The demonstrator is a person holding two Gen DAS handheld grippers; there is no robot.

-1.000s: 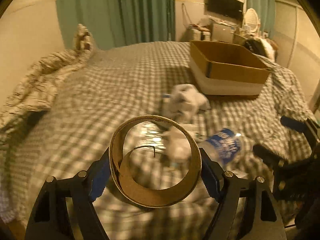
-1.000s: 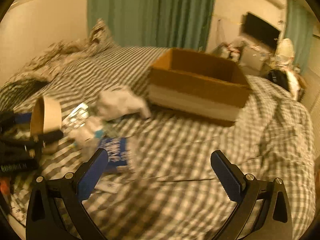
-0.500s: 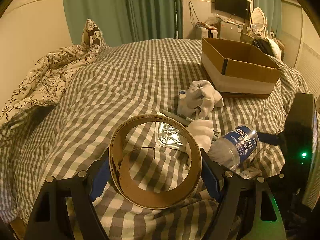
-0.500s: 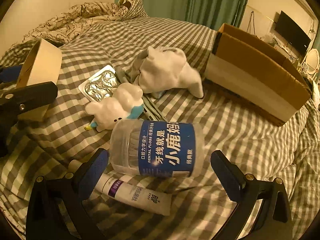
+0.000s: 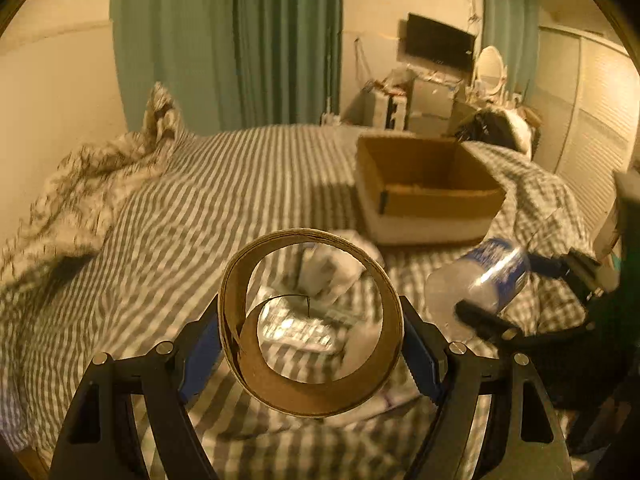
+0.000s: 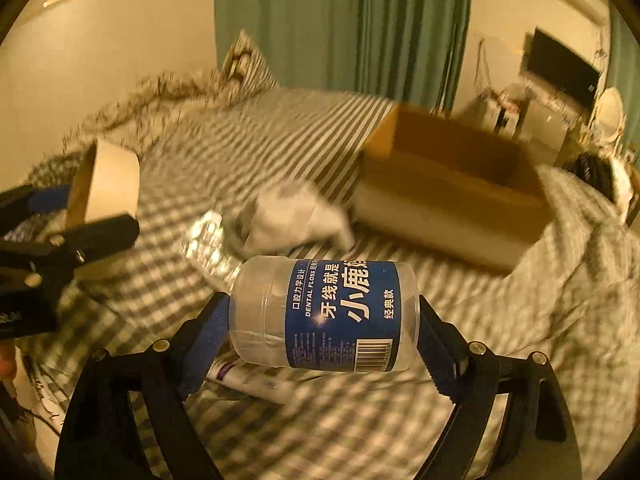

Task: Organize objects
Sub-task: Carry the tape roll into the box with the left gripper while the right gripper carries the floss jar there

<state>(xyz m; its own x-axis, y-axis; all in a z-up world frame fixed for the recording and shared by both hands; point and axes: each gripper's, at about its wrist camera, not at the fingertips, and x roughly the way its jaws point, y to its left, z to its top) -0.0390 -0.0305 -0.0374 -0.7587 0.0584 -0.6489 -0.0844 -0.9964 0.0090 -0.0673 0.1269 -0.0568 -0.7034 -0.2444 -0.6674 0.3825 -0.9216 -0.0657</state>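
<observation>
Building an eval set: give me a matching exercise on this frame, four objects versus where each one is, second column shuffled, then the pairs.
Column 1:
1. tape roll
2. dental floss jar
3. cardboard box
4. white sock

Column 2:
A. lying on the bed cover in front of the box
B. clamped in the left gripper
C. standing open on the bed, far side
D. clamped sideways in the right gripper

Pairs: 1-B, 2-D, 3-C, 4-A
</observation>
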